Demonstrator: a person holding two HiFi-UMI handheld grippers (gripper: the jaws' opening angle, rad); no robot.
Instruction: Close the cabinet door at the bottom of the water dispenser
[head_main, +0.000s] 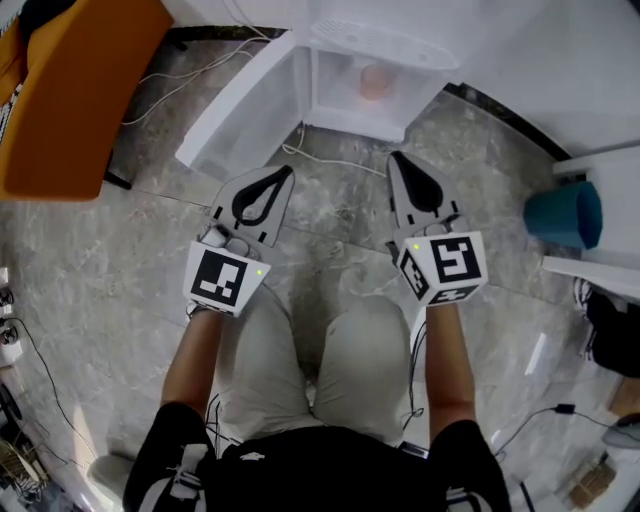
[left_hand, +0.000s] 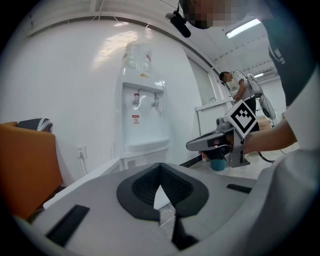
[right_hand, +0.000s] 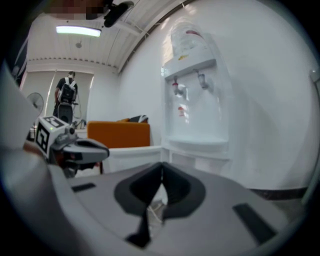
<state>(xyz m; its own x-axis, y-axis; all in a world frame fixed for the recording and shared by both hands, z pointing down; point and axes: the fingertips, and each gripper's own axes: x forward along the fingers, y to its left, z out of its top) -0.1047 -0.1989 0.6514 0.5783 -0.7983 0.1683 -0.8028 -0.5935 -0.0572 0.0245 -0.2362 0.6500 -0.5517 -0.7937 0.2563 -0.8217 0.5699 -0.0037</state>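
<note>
The white water dispenser (head_main: 385, 45) stands against the wall ahead, its bottom cabinet (head_main: 345, 100) showing a pinkish cup (head_main: 375, 80) inside. Its cabinet door (head_main: 240, 110) is swung wide open to the left. My left gripper (head_main: 288, 172) hovers above the floor just short of the door's free edge, shut and empty. My right gripper (head_main: 397, 157) is level with it in front of the cabinet's right corner, also shut with nothing held. In the left gripper view the dispenser (left_hand: 142, 120) rises beyond the closed jaws (left_hand: 160, 166); the right gripper view shows the dispenser (right_hand: 195, 100) and the door (right_hand: 135, 152).
An orange chair (head_main: 70, 90) stands at the left and a blue bin (head_main: 565, 215) by white furniture at the right. A white cable (head_main: 330, 160) lies on the marble floor before the cabinet. A person (left_hand: 240, 87) stands far back in the room.
</note>
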